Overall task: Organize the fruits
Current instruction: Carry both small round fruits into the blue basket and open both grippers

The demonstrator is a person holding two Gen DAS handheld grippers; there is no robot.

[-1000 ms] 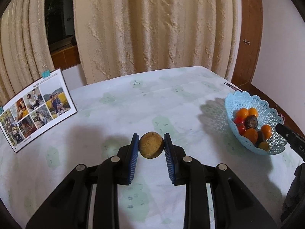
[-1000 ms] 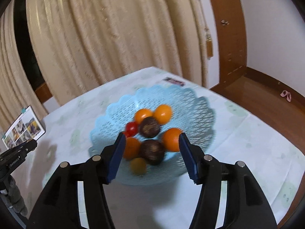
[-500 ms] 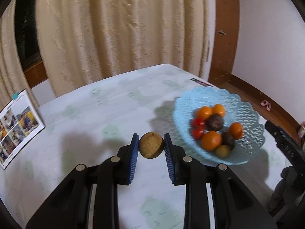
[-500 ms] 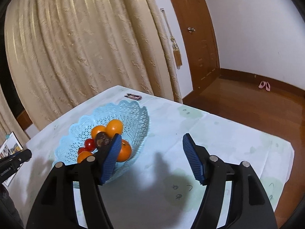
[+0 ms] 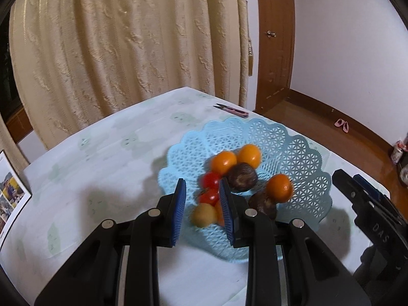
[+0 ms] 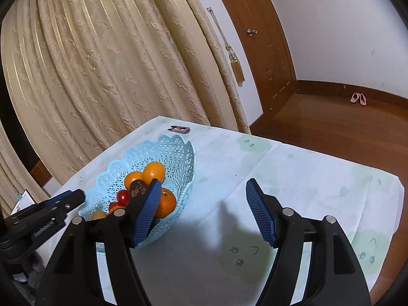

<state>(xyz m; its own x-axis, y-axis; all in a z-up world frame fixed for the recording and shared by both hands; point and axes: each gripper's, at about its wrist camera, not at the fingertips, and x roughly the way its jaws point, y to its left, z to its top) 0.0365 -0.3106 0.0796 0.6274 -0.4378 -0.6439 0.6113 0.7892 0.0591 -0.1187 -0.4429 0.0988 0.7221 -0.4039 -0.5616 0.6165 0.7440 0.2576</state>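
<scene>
While my right gripper [image 6: 204, 183] opens empty, my left gripper [image 5: 202, 188] stands narrow, pads clear of the brown fruit [image 5: 202, 214] at the basket's [image 5: 301, 153] near edge.

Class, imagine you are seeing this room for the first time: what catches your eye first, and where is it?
The light-blue lattice basket on the table stands out, holding oranges, red cherry tomatoes and dark brown fruits. Behind the table hangs a tall cream curtain, filling most of the background.

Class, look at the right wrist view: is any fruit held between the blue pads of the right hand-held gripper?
No, the right hand-held gripper holds nothing; only the white patterned tablecloth shows between its pads.
</scene>
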